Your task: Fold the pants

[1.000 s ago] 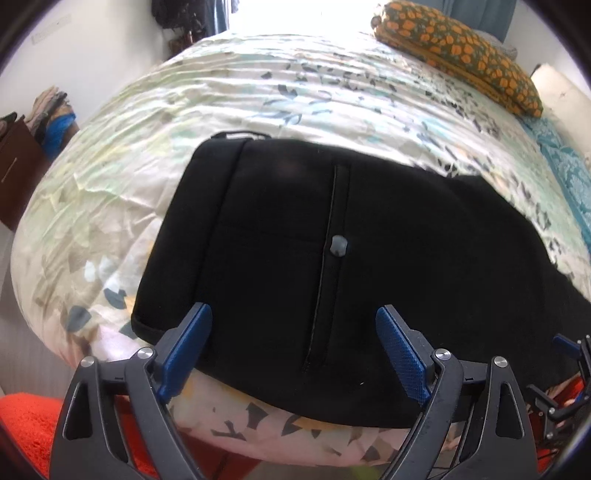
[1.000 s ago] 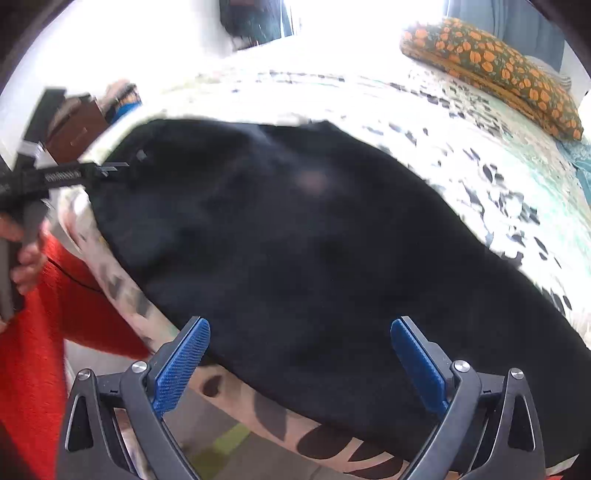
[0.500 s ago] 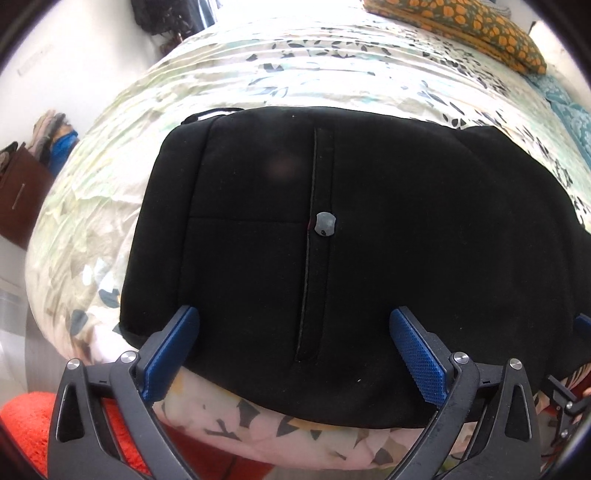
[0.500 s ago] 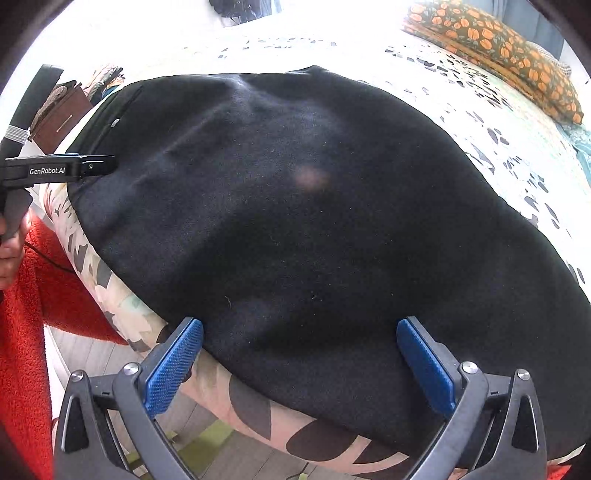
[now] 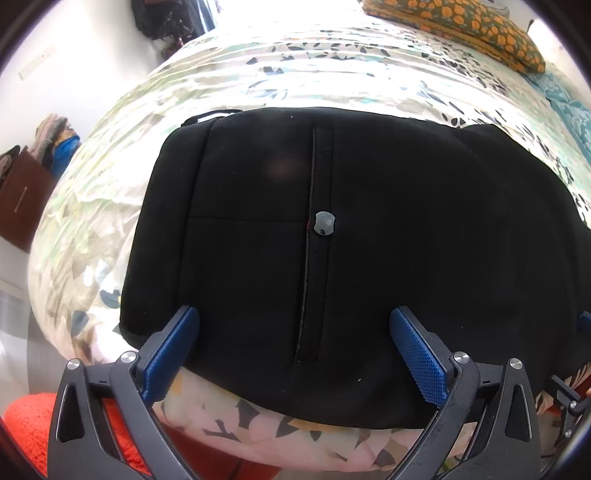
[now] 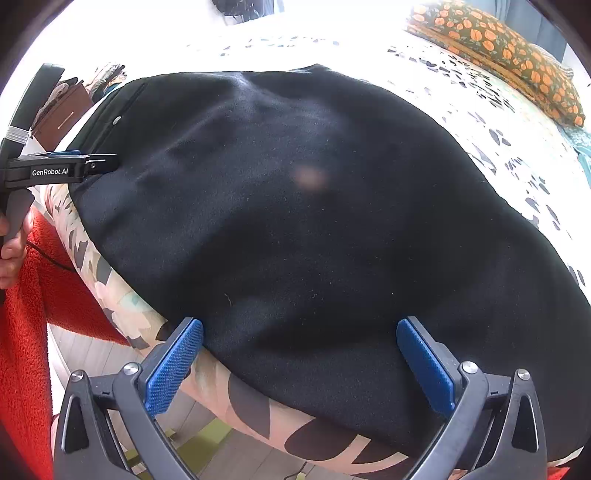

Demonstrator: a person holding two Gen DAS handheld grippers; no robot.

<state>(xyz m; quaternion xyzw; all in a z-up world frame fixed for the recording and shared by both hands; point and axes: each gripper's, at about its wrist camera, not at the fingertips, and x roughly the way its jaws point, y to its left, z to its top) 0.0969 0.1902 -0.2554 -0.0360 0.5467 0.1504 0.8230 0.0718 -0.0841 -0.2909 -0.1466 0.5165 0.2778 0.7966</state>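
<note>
Black pants (image 5: 388, 236) lie flat on the bed, waistband end to the left, with a back pocket slit and a grey button (image 5: 324, 223) facing up. My left gripper (image 5: 295, 343) hovers open over the near edge of the waistband end, nothing between its blue pads. In the right wrist view the same pants (image 6: 314, 221) fill the frame, and my right gripper (image 6: 299, 350) stands open over their near edge further along the leg. The left gripper (image 6: 92, 164) shows there at the far left, held by a hand (image 6: 13, 251).
The bed has a leaf-patterned cover (image 5: 332, 66) and an orange-flowered pillow (image 5: 461, 29) at the far right. A red fluffy rug (image 6: 22, 332) lies on the floor by the bed. A brown cabinet (image 5: 22, 199) stands by the left wall.
Both grippers have come in lower over the pants, which now look larger and more centred. The left gripper's jaws have spread a little wider.
</note>
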